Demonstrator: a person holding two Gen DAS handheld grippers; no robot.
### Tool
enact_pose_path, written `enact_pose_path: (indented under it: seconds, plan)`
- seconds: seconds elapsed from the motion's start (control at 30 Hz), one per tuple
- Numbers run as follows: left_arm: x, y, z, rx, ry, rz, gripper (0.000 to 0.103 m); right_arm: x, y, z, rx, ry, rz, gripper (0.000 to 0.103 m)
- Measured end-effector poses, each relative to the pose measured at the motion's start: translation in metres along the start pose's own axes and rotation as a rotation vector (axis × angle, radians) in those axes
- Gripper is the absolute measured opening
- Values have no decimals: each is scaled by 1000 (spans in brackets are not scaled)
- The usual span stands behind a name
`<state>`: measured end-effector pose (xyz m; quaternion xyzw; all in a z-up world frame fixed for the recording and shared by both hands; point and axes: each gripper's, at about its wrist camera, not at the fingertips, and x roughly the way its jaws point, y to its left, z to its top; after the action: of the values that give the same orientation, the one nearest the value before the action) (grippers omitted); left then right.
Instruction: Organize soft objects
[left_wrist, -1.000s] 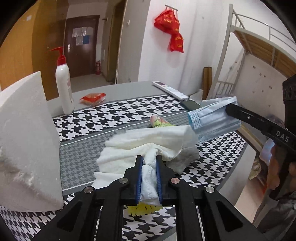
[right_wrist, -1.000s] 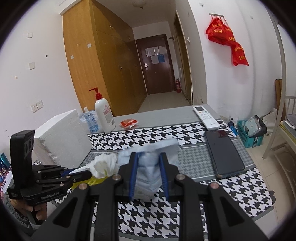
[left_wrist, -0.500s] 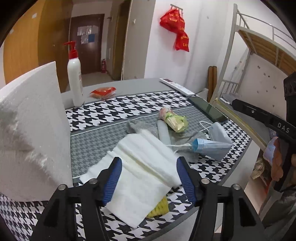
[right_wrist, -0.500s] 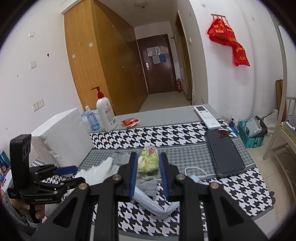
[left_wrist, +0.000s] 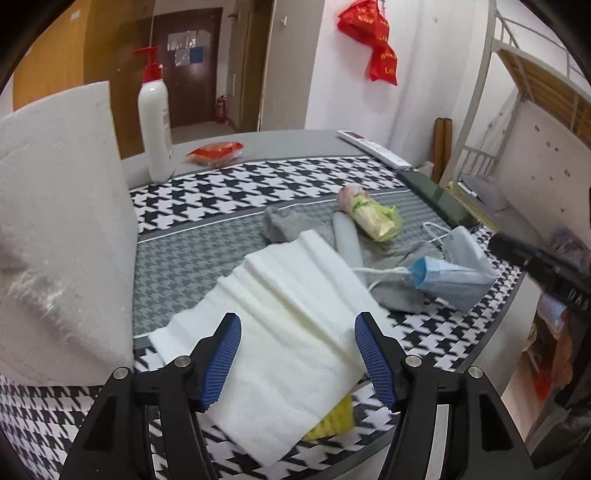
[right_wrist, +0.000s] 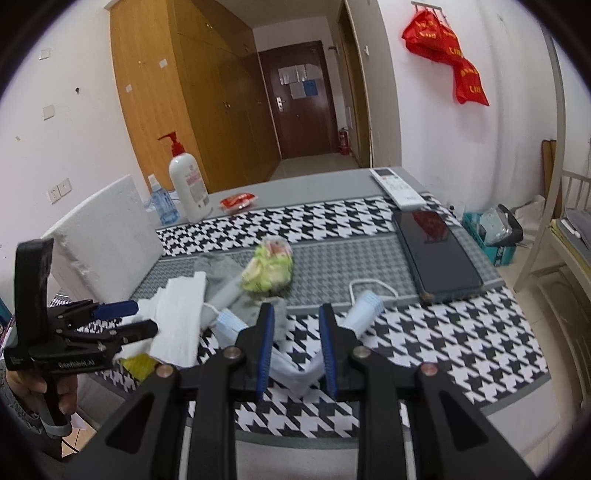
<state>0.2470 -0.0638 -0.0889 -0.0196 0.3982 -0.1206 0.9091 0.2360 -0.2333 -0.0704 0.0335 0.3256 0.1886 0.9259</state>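
A folded white towel (left_wrist: 291, 325) lies on the houndstooth cloth at the table's near edge, over a yellow item (left_wrist: 334, 419). My left gripper (left_wrist: 299, 354) is open just above the towel, holding nothing. A blue face mask (left_wrist: 448, 280) lies to the right on a grey cloth (left_wrist: 295, 225), next to a green-yellow soft toy (left_wrist: 373, 218). My right gripper (right_wrist: 297, 347) is open, its jaws a small way apart above the mask (right_wrist: 291, 369), not gripping it. The towel (right_wrist: 177, 325) and toy (right_wrist: 267, 269) also show in the right wrist view.
A white foam block (left_wrist: 55, 229) stands at the left. A pump bottle (left_wrist: 155, 118) and a red packet (left_wrist: 214, 151) sit at the back. A remote (right_wrist: 397, 186) and a dark phone (right_wrist: 434, 254) lie at the right. The table edge is close in front.
Both grippers opened. The left let go of the white towel and the right let go of the blue mask; both now lie on the table. Both grippers pulled back a little.
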Motion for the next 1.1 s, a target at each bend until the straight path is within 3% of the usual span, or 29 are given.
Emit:
enact_pose_path:
  seconds: [0.17,0.3,0.37,0.43,0.57,0.63,0.73,1.0,1.1]
  plan:
    - [7,-18,6,28,17,-4,66,1,-5,-4,23,5,-4,37]
    - [20,-18,9,9,52,36,65,0,-6,-6,22,5,-7,48]
    - [25,-16,9,-1,60,50,59,0,-6,-8,20,9,-12,48]
    - [27,-13,8,-17,66,45,44,1,-7,-9,22,12,-15,49]
    - [27,-11,8,-17,61,53,29,3,-11,-12,32,26,-28,49]
    - [26,-10,7,-18,53,54,16,5,-12,-12,35,29,-29,49]
    - [26,-10,9,-13,48,34,5,7,-13,-13,37,36,-34,49]
    - [-9,-10,25,-12,-66,-25,4,8,-16,-13,50,40,-41,50]
    - [-26,-8,32,-15,-115,-35,4,10,-16,-13,53,44,-42,58]
